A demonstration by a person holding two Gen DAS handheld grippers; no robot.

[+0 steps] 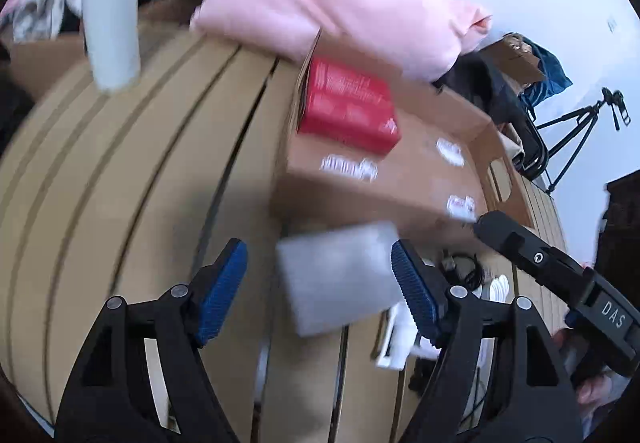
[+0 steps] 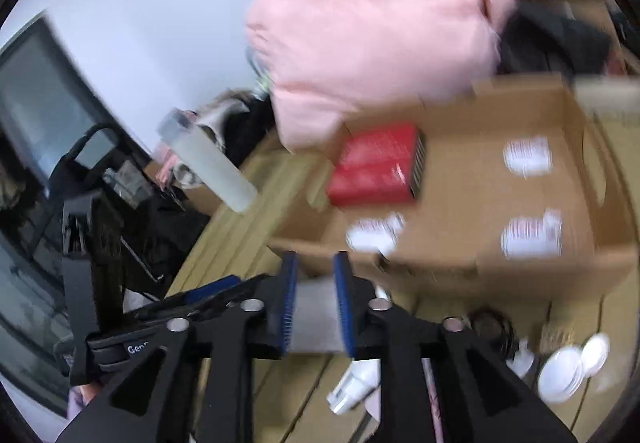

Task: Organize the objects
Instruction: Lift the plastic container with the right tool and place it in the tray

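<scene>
The right gripper point(image 2: 315, 303) is seen clenched on a grey foam block point(image 2: 315, 317), both blue ribbed pads pressed against its flat sides. In the left wrist view the same grey block point(image 1: 338, 277), soft-edged and rectangular, is seen between the jaws of the left gripper point(image 1: 318, 291), which stand wide apart and released; whether the right-hand pad point(image 1: 412, 295) touches the block cannot be told through the blur.

Just beyond the block, an open cardboard box point(image 2: 460, 195) is set on the slatted wooden worktop point(image 1: 140, 163), white labels showing on its inner face. A red rectangular package point(image 2: 376, 165) lies in the box's far left corner. A pink garment point(image 2: 372, 39), soft and bulky, is draped over the box's far edge. A translucent cylindrical bottle point(image 2: 208, 159) is seen tilted off the box's left side.

Near the worktop's near edge, right of the grippers, a white plastic item point(image 2: 354, 387), dark cables point(image 2: 490, 323) and white round lids point(image 2: 568, 371) are scattered. Bare slats lie open to the left of the box.
</scene>
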